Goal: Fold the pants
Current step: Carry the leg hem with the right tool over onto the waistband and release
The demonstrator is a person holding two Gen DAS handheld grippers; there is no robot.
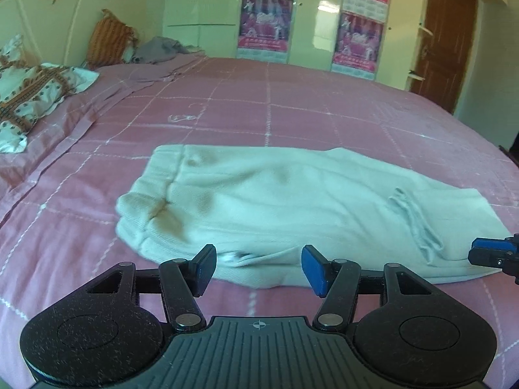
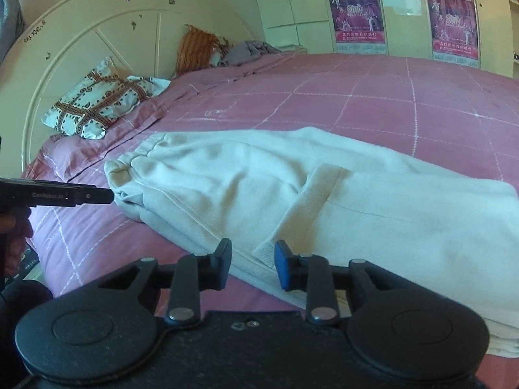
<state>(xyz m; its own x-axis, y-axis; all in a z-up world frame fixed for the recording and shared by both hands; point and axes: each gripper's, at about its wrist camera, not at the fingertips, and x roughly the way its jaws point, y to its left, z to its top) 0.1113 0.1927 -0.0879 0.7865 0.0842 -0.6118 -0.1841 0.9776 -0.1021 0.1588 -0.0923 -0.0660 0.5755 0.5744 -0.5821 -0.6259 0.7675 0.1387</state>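
Cream-white pants (image 1: 275, 204) lie flat across the pink checked bedspread (image 1: 324, 107), already doubled over lengthwise, elastic cuffs bunched toward the headboard end. And the left gripper (image 1: 259, 267) sits right at the near edge of the fabric, its jaws spread wide, nothing between them, the cloth edge lying just past the blue pads. From the left wrist view a drawstring or torn strip on the pants shows near the right side, and the blue tip of the right gripper (image 1: 493, 253) pokes in at the frame edge, just beside the waist end of the garment. Over on the right wrist view, the right gripper's own jaws stand apart too, hovering at the near hem of the pants with a folded flap of cloth just ahead, nothing clamped. That view alone catches the left gripper side-on, its black nose touching the bunched cuffs, and the white arched headboard (image 2: 97, 32) in full. A patterned pillow (image 2: 100, 107), an orange cushion (image 2: 198, 48) and a grey heap of clothes (image 2: 249, 50) sit well apart at the bed's head
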